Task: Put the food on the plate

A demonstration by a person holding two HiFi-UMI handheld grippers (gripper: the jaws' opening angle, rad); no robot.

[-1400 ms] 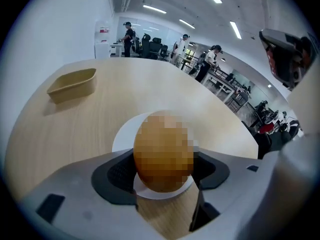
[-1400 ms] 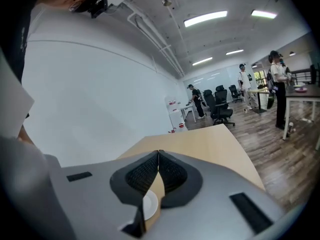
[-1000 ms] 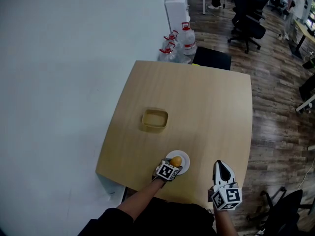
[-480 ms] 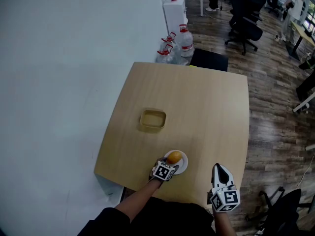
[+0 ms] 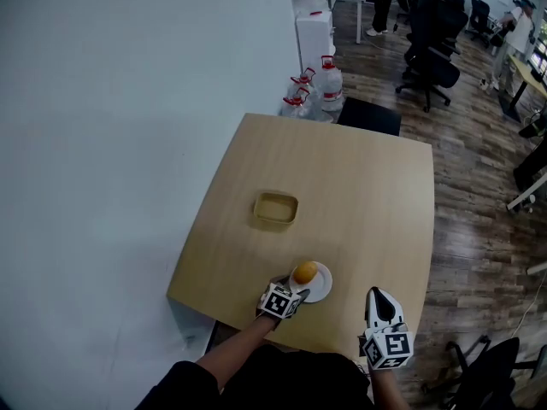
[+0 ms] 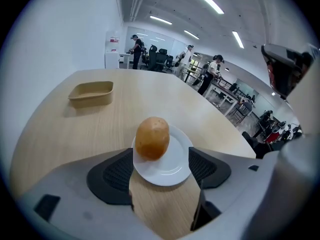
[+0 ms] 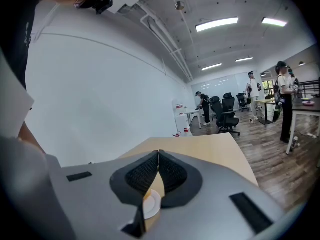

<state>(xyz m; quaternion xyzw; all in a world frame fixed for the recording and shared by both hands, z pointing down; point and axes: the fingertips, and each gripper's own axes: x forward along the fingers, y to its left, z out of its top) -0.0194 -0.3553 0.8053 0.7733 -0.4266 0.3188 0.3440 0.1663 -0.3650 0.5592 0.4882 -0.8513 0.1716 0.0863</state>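
Food [image 6: 152, 137] rests on the white plate [image 6: 176, 170], lower centre; left gripper [image 6: 162, 168] fingers, just opened, spread clear of it; right gripper [image 7: 158, 159] fingers pressed together.

A white wall [image 5: 128, 143] flanks the wooden bench [image 5: 359, 178], with water jugs [image 5: 329, 84] and black office chairs [image 5: 432, 45] on dark plank floor [image 5: 479, 229].

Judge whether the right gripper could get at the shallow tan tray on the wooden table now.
Probably yes: only bare wooden table lies between the right gripper and the shallow tan tray; its shut jaws would need opening.
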